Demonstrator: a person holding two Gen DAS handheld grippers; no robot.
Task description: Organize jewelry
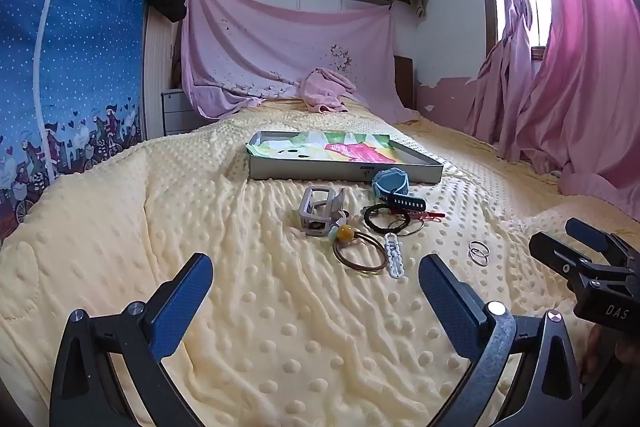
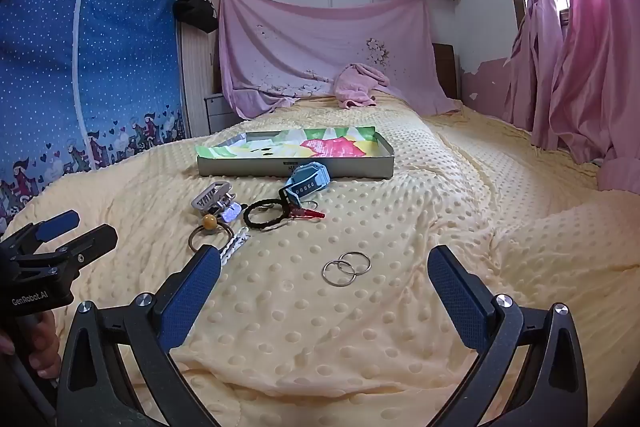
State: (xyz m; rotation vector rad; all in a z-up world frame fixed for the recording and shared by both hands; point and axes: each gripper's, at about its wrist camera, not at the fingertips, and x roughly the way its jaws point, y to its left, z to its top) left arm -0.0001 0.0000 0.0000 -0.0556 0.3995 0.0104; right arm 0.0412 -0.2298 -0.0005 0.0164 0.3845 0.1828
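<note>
Jewelry lies on a yellow dotted bedspread (image 1: 280, 327). Two linked silver rings (image 2: 346, 267) (image 1: 479, 252) lie just ahead of my open right gripper (image 2: 324, 287). A brown bangle with an amber bead (image 1: 358, 251) (image 2: 211, 231), a white chain piece (image 1: 394, 255), a grey hair claw clip (image 1: 320, 209) (image 2: 212, 198), a black beaded bracelet (image 1: 380, 218) (image 2: 264, 214), a red clip (image 2: 310, 213) and a blue watch (image 1: 390, 183) (image 2: 306, 181) lie ahead of my open, empty left gripper (image 1: 316, 287). A shallow grey tray (image 1: 344, 171) (image 2: 296, 167) lined with colourful paper sits behind them.
A pink towel (image 1: 326, 91) lies at the head of the bed under a hung pink sheet (image 1: 280, 43). A blue wardrobe cover (image 1: 72, 67) stands left, pink curtains (image 1: 580, 87) right. The right gripper's body (image 1: 592, 267) shows at the left wrist view's right edge.
</note>
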